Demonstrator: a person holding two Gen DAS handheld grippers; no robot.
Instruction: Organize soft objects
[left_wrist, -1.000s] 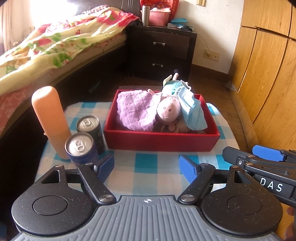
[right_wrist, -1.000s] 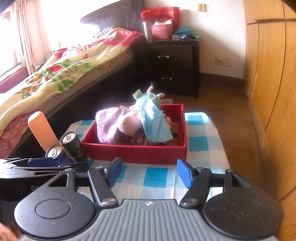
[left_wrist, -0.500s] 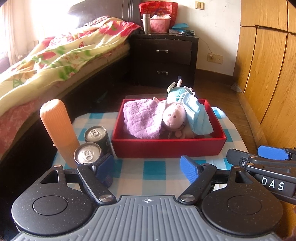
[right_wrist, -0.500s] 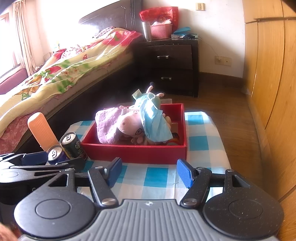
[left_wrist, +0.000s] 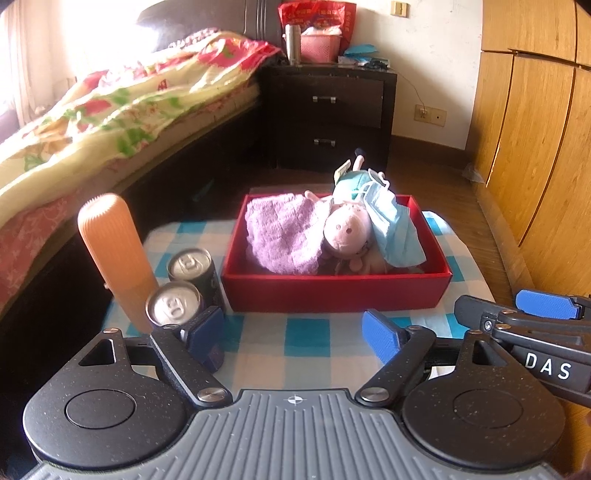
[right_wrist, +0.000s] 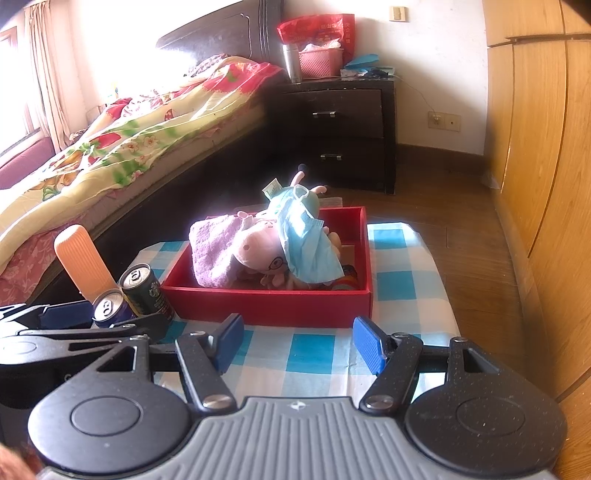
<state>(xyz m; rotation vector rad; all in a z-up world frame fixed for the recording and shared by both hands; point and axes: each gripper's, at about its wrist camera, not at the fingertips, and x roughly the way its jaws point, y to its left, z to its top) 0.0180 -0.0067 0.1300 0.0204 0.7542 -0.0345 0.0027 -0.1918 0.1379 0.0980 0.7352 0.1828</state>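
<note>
A red box (left_wrist: 332, 290) (right_wrist: 273, 304) stands on the blue-and-white checked cloth (left_wrist: 306, 334) (right_wrist: 391, 258). In it lie a purple towel (left_wrist: 284, 236) (right_wrist: 212, 254), a pink pig plush (left_wrist: 347, 230) (right_wrist: 258, 245) and a blue face mask (left_wrist: 393, 229) (right_wrist: 308, 243) draped over the plush. My left gripper (left_wrist: 295, 332) is open and empty, short of the box. My right gripper (right_wrist: 297, 341) is open and empty, also short of the box; it shows at the right of the left wrist view (left_wrist: 517, 314).
An orange ribbed bottle (left_wrist: 116, 254) (right_wrist: 83, 258) and two drink cans (left_wrist: 175, 304) (left_wrist: 194, 264) (right_wrist: 146, 290) stand left of the box. A bed (left_wrist: 110, 122) is at left, a dark nightstand (left_wrist: 332, 110) behind, a wooden wardrobe (left_wrist: 535, 129) at right.
Both grippers have drawn back a little from the box, the left one rising and tilting so more of the room shows. Nothing on the cloth has moved.
</note>
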